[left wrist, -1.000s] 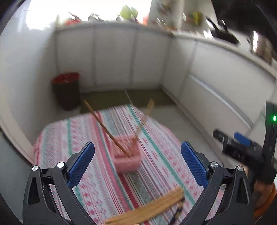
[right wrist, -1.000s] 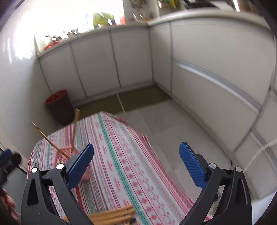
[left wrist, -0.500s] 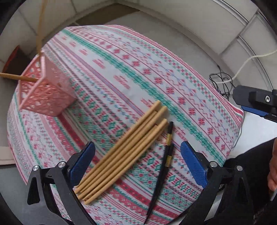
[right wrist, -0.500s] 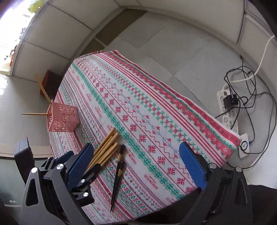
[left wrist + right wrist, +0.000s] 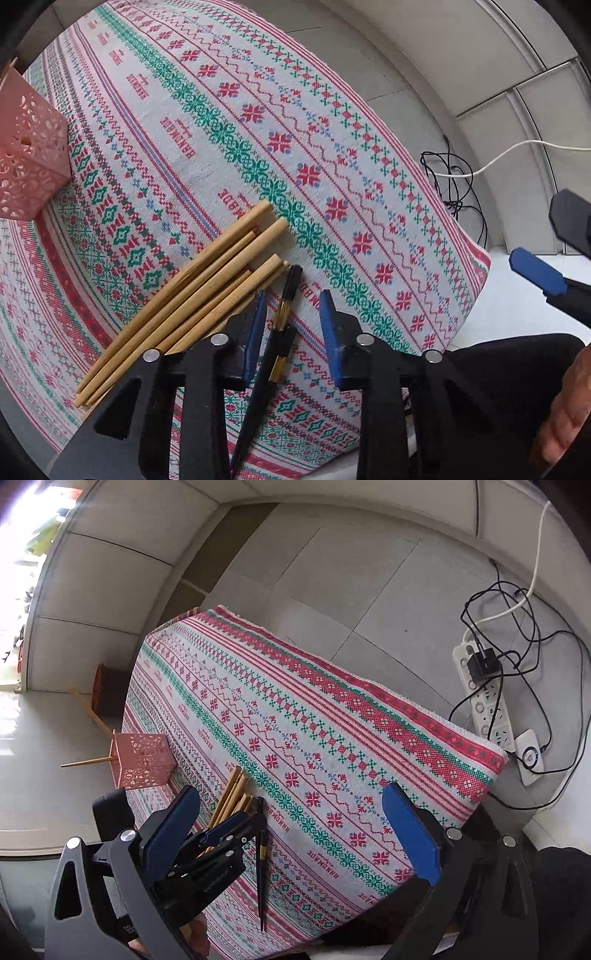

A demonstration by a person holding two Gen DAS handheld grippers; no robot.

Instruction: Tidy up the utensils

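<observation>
Left gripper (image 5: 291, 325) closing around the black chopsticks (image 5: 275, 354)

Its blue pads straddle them without pressing yet; bamboo chopsticks (image 5: 192, 291) lie just left, pink holder (image 5: 29, 158) farther left. Right gripper (image 5: 291, 834) hovers wide apart, empty.

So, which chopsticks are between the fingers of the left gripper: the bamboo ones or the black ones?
The black chopsticks. They lie between the closing blue fingers of the left gripper; the bamboo chopsticks lie outside, beside one finger.
</observation>
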